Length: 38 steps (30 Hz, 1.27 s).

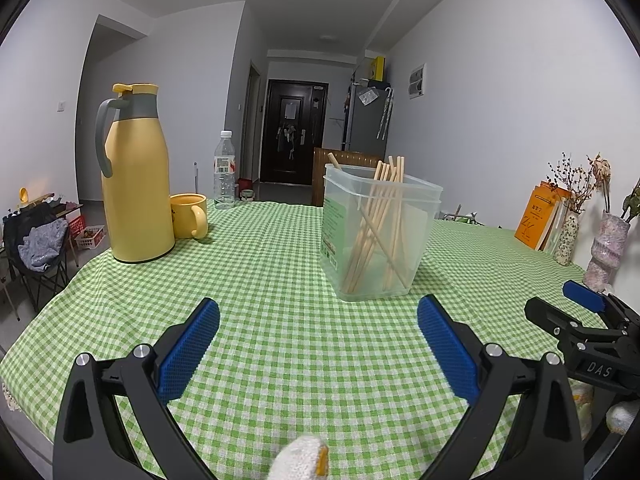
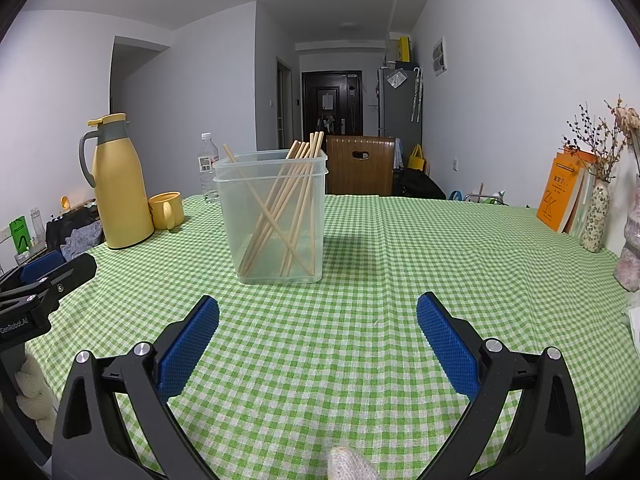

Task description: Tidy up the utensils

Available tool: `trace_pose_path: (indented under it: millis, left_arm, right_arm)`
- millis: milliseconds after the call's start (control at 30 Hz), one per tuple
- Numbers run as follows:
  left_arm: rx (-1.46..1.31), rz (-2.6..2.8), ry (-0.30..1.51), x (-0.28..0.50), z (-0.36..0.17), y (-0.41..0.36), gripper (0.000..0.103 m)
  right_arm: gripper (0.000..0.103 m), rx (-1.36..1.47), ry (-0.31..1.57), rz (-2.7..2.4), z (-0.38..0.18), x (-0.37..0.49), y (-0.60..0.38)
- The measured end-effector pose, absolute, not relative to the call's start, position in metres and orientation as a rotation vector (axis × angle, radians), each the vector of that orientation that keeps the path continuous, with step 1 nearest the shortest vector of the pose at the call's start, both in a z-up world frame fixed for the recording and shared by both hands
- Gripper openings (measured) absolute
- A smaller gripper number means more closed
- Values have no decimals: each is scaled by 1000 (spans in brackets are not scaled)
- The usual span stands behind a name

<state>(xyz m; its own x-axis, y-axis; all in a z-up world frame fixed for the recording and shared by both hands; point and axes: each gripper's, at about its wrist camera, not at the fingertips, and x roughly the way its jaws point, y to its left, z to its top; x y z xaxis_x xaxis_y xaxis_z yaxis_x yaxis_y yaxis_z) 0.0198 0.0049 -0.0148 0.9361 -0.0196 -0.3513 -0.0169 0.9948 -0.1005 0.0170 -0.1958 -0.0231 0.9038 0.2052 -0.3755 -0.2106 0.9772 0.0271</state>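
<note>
A clear plastic container [image 1: 420, 216] [image 2: 272, 268] stands upright on the green checked tablecloth [image 1: 280, 272] [image 2: 400, 248]. Several wooden chopsticks [image 1: 378, 224] [image 2: 280, 208] lean inside it. My left gripper [image 1: 318, 320] hovers open over the cloth, short of the container and a little left of it, with nothing between its blue pads. My right gripper [image 2: 318, 318] is open too, empty, with the container ahead and to its left. Each gripper shows at the edge of the other's view: the right one [image 1: 576, 308] and the left one [image 2: 48, 268].
A yellow thermos jug [image 1: 134, 184] [image 2: 116, 184], a yellow mug [image 1: 188, 216] [image 2: 166, 210] and a water bottle [image 1: 224, 170] [image 2: 208, 168] stand at the far left. Orange books [image 1: 538, 216] [image 2: 562, 196] and vases with dried flowers [image 1: 570, 236] [image 2: 596, 216] line the right wall. A wooden chair back [image 2: 360, 166] sits behind the table.
</note>
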Motion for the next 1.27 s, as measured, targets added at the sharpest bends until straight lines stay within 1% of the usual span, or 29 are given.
trace_pose_path:
  millis: [900, 1267]
  left_arm:
    - [-94, -7, 326, 14, -15, 0, 96]
    - [-138, -13, 370, 20, -17, 5, 96]
  right_arm:
    - [95, -22, 387, 211, -25, 16, -194]
    - [95, -24, 386, 208, -24, 16, -192]
